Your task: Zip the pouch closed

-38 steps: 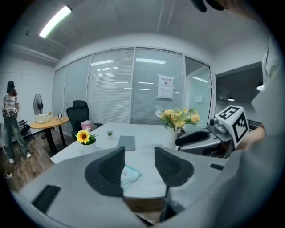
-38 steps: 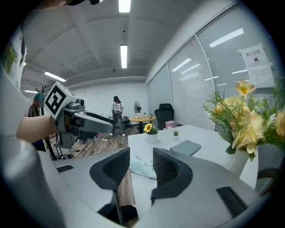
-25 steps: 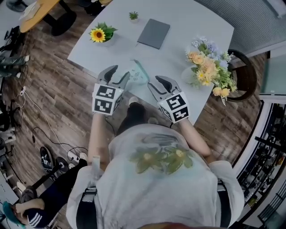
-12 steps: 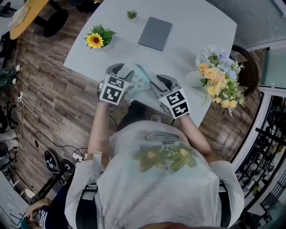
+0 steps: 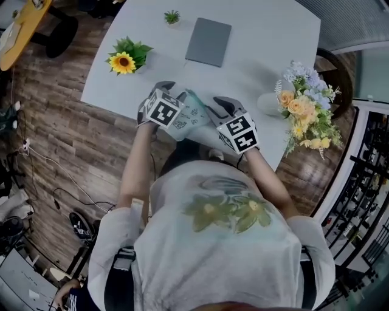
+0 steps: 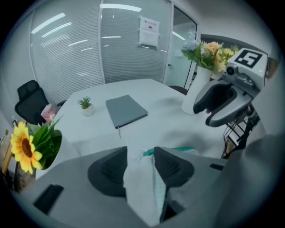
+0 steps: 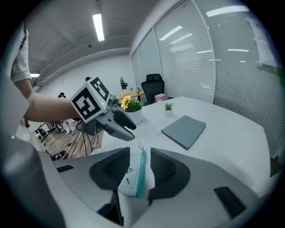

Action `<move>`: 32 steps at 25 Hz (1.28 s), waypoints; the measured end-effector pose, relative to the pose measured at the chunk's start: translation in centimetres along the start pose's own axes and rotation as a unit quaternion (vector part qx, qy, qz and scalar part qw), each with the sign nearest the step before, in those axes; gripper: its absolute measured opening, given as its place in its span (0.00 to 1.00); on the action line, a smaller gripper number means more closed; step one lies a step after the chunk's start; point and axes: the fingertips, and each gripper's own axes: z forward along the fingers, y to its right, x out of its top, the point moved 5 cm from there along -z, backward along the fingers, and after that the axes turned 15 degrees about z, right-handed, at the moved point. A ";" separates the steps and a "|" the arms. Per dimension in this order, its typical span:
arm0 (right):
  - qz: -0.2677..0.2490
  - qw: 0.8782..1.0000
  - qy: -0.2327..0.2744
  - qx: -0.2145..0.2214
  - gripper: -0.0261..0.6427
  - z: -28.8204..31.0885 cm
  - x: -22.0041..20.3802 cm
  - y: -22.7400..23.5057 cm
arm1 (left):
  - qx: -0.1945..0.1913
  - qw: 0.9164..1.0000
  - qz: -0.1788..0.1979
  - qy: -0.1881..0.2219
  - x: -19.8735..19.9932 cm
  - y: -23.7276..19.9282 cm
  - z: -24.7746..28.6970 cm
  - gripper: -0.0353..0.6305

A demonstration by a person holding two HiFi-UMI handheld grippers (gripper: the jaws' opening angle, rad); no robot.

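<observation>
A white pouch [image 5: 191, 115] with a teal zipper edge is held over the near edge of the white table [image 5: 261, 36], between both grippers. My left gripper [image 5: 172, 97] pinches its left end; in the left gripper view the white fabric [image 6: 140, 187] fills the gap between the jaws, and the teal zipper end [image 6: 149, 152] sticks out past the tips. My right gripper [image 5: 217, 108] grips the other end. The right gripper view shows the pouch [image 7: 132, 174] standing on edge between the jaws, zipper side up.
A grey closed notebook [image 5: 208, 41] lies at the table's far side. A sunflower pot [image 5: 124, 58] stands at the left, a tiny potted plant [image 5: 172, 16] at the back, and a vase of flowers [image 5: 304, 106] at the right. A dark chair [image 5: 334, 85] stands beyond the vase.
Both grippers have moved forward onto the pouch. The left one, open beside it a second ago, is now shut on its left end, and the right has closed on the other end.
</observation>
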 end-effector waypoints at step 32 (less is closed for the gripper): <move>-0.002 0.998 -0.044 -0.045 0.27 7.1 -0.1 3.2 | -0.098 0.979 0.179 -0.008 -1.8 -0.1 6.8 0.09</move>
